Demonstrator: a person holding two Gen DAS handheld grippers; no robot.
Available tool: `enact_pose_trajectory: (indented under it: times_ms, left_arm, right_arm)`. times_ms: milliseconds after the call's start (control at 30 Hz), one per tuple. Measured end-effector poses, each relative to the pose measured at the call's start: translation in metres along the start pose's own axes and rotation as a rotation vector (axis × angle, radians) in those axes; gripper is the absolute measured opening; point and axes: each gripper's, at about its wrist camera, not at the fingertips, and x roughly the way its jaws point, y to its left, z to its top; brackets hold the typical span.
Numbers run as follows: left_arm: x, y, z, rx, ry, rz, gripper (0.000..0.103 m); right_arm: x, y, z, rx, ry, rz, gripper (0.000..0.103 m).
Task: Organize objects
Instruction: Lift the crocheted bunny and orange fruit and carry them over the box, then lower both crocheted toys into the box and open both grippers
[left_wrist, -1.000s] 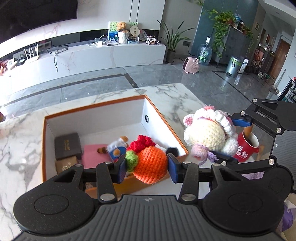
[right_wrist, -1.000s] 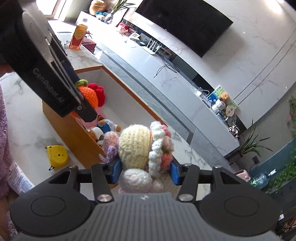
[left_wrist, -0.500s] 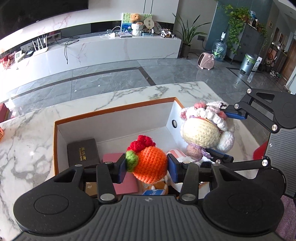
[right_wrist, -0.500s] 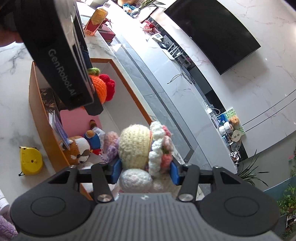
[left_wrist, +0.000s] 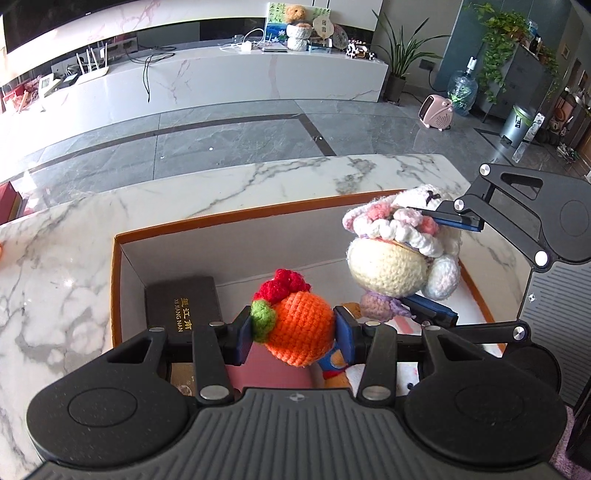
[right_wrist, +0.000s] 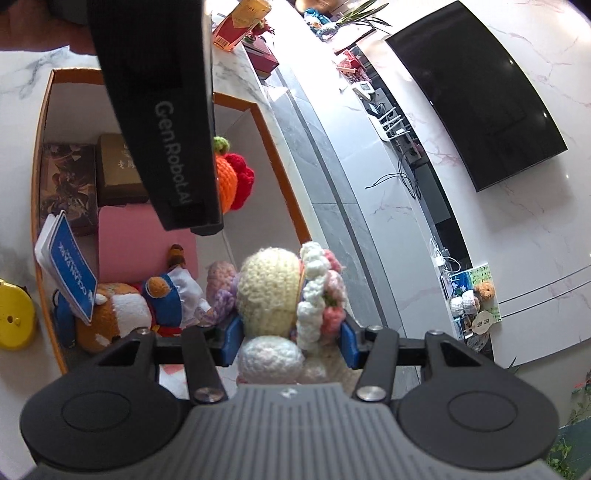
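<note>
The left tool (left_wrist: 293, 330) clamps an orange crocheted toy (left_wrist: 301, 328) between its blue pads, holding it above the open orange-rimmed box (left_wrist: 229, 219) on the marble surface (left_wrist: 55, 258). Just right of it, the right tool (right_wrist: 288, 338) grips a cream crocheted doll (right_wrist: 267, 291) over the box's right end. Below them in the box lie a dark book (left_wrist: 181, 306), a pink pad (right_wrist: 144, 240) and a plush fox (right_wrist: 114, 314).

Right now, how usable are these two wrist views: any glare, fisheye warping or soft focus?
Left wrist view: sharp on the orange crochet toy; daylight glares off the marble table; straight edges bow with the fisheye. Right wrist view: the left gripper's body blocks the upper left, near-field softness blurs the cream crochet doll, and the wall is overexposed.
</note>
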Motion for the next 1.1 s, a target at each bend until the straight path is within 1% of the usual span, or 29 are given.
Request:
enact_pose_trajectory:
  times_ms: [100,200,367,467,633,867,900,933,967,1000,1100]
  left_arm:
    - [0.009,0.002,0.001,-0.006,0.014,-0.002,0.052]
    - [0.013,0.004,0.0,-0.012,0.026,-0.002,0.052]
    - [0.017,0.006,0.0,-0.02,0.043,0.012,0.052]
    - [0.018,0.006,0.001,-0.017,0.046,0.02,0.052]
    - [0.024,0.011,0.002,-0.029,0.053,0.016,0.052]
    - [0.032,0.012,0.004,-0.04,0.054,-0.017,0.052]
    - [0.033,0.012,0.005,-0.042,0.052,-0.019,0.052]
    - [0.033,0.012,0.005,-0.043,0.051,-0.022,0.052]
    - [0.035,0.013,0.006,-0.044,0.051,-0.026,0.052]
    - [0.035,0.013,0.006,-0.045,0.052,-0.03,0.052]
    - [0.038,0.012,0.006,-0.047,0.057,-0.035,0.052]
  right_arm:
    - [0.013,0.001,0.001,-0.02,0.012,0.005,0.054]
    - [0.027,0.005,-0.002,-0.043,0.042,0.018,0.055]
    - [0.034,0.014,-0.007,-0.078,0.042,0.027,0.057]
    - [0.037,0.021,-0.009,-0.121,0.042,0.025,0.057]
    - [0.03,0.024,-0.013,-0.142,0.036,0.039,0.058]
    - [0.013,0.024,-0.016,-0.145,0.042,0.071,0.06]
    - [0.012,0.024,-0.015,-0.136,0.043,0.076,0.066]
    - [0.012,0.023,-0.015,-0.123,0.047,0.07,0.076]
    - [0.014,0.022,-0.015,-0.106,0.054,0.063,0.078]
    - [0.017,0.022,-0.016,-0.088,0.063,0.07,0.078]
    - [0.03,0.012,-0.02,0.005,0.114,0.101,0.066]
